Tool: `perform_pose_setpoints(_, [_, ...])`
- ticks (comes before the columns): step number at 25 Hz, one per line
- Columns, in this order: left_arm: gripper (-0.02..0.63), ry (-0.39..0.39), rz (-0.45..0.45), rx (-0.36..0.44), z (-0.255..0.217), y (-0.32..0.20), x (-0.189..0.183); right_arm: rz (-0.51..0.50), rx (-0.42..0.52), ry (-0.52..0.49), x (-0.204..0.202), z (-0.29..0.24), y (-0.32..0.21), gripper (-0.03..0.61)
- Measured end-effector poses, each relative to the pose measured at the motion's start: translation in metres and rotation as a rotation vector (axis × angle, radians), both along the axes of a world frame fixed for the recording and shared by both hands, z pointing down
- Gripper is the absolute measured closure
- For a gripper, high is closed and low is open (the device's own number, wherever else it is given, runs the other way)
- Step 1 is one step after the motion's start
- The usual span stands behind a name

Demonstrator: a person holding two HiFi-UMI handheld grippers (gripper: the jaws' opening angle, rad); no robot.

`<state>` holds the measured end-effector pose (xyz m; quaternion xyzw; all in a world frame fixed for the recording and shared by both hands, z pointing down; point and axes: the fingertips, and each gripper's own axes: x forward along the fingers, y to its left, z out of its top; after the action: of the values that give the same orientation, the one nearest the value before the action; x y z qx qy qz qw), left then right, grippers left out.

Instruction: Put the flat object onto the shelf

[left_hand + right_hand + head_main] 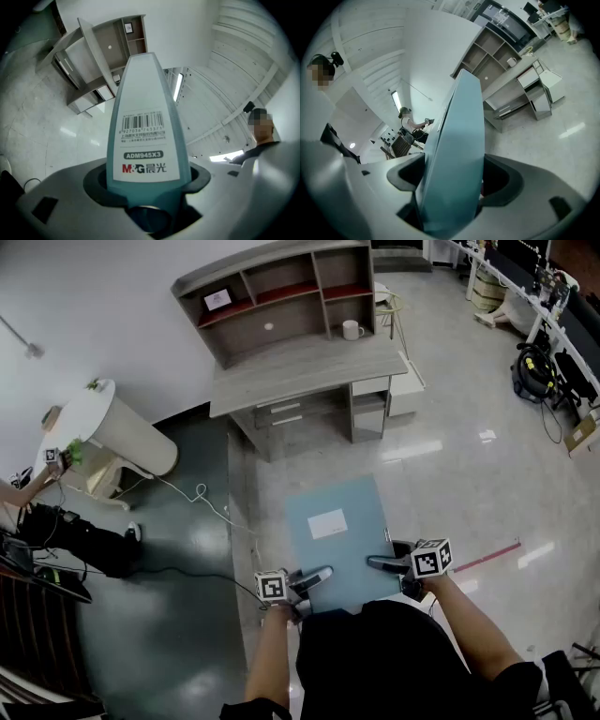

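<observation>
Head view shows the flat teal plastic folder [336,531] held level above the floor. The left tool [314,577] grips its near-left corner and the right tool [382,563] its near-right edge. Its long axis points ahead at the grey wooden shelf [281,296] over the counter [309,371], well apart. The person's dark clothing hides its near edge.

one folder [349,512], one shelf [281,326], one mug [352,330]
</observation>
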<state>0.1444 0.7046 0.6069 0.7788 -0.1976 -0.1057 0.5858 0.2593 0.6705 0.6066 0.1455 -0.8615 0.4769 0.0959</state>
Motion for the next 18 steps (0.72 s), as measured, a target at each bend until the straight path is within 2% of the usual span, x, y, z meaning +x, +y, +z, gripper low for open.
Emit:
perform_pose_setpoints(10, [0.322,-0.009,0.021,0.009,0.008,0.005,0.019,0.012,0.002,-0.003,0.019,0.007,0.008,0.21])
perform_pose_setpoints(18, [0.322,-0.022,0.015,0.037,-0.008,0.0,0.029,0.02,0.027,-0.024,0.027,-0.006,0.003,0.207])
